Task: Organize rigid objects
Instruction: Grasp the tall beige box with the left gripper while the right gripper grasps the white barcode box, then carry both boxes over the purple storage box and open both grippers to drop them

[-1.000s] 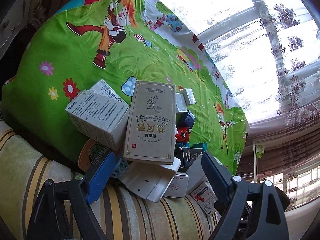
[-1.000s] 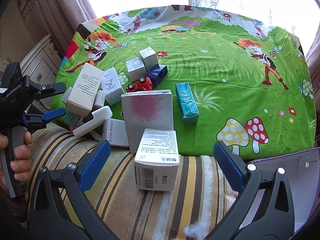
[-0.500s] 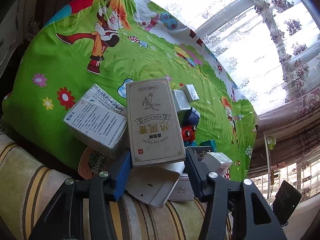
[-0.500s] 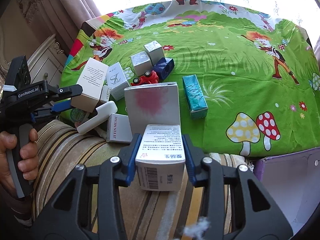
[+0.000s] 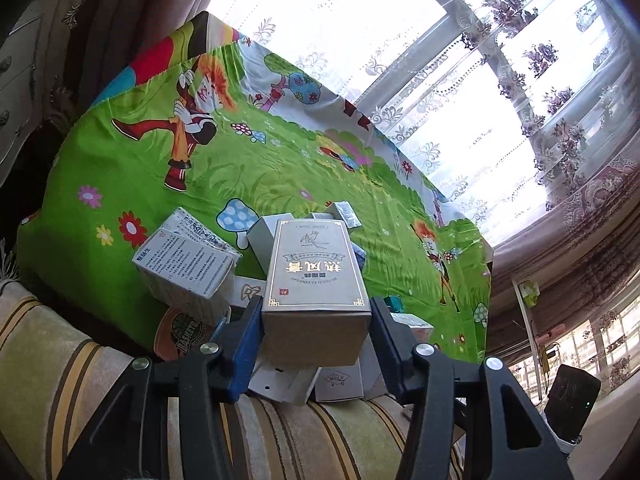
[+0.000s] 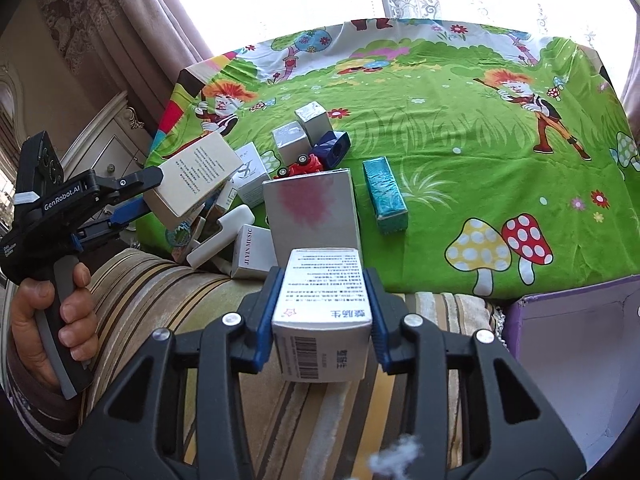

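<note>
My left gripper point(image 5: 316, 328) is shut on a tall beige box with gold print point(image 5: 314, 276) and holds it lifted above the pile. That box also shows in the right wrist view point(image 6: 192, 176), tilted in the left gripper point(image 6: 132, 196). My right gripper point(image 6: 322, 320) is shut on a white medicine box with a barcode point(image 6: 324, 312) and holds it over the striped sofa point(image 6: 192, 300). A pile of small boxes lies at the near edge of the green cartoon cloth point(image 6: 460, 140).
In the pile are a grey box with a pink blotch point(image 6: 312, 212), a teal box point(image 6: 384, 192), a red toy car point(image 6: 304, 166), a dark blue box point(image 6: 332, 150), silver boxes point(image 6: 292, 144) and a white case point(image 6: 220, 234). A purple-edged bin point(image 6: 568, 344) stands at the right.
Both grippers closed on their boxes: the left on the beige box, the right on the white medicine box. Both boxes are now lifted off the pile and sofa.
</note>
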`<state>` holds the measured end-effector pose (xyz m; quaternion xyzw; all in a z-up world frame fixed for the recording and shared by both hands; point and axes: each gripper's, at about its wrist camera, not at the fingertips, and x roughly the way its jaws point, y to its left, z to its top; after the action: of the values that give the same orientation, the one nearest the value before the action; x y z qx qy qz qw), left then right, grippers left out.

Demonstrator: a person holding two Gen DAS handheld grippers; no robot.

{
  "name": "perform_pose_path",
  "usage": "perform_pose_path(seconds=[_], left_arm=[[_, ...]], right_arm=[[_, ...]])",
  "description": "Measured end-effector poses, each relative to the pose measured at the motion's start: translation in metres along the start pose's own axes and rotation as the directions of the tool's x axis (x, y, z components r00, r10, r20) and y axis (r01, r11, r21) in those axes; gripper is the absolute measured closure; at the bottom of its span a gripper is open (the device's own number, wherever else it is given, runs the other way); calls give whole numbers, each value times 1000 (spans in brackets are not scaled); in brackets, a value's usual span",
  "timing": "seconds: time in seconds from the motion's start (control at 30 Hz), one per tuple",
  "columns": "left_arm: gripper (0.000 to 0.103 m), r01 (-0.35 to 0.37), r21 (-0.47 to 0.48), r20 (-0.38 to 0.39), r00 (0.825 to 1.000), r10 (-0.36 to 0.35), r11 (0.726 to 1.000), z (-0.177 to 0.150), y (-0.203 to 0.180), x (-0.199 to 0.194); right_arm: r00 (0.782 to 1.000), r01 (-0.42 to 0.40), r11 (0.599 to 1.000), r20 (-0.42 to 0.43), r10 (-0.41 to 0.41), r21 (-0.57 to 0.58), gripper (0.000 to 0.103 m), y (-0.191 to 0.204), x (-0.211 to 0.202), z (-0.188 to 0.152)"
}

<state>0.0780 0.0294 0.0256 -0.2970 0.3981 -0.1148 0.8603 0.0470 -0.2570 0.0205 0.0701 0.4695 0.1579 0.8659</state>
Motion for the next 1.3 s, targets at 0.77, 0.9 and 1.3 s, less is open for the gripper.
perform_pose_path(seconds=[0.77, 0.9, 1.3], left_arm=[[51, 369, 83, -260, 905, -337, 926, -94, -109, 4], [51, 407, 90, -322, 876, -360, 909, -112, -127, 11], [33, 494, 140, -492, 787, -372, 858, -156, -169, 27]], right_arm=[[985, 119, 967, 96, -144, 226, 59, -98, -91, -50], [974, 163, 947, 110, -200, 278, 59, -122, -109, -60], [942, 219, 906, 164, -293, 362, 24, -155, -146, -72]])
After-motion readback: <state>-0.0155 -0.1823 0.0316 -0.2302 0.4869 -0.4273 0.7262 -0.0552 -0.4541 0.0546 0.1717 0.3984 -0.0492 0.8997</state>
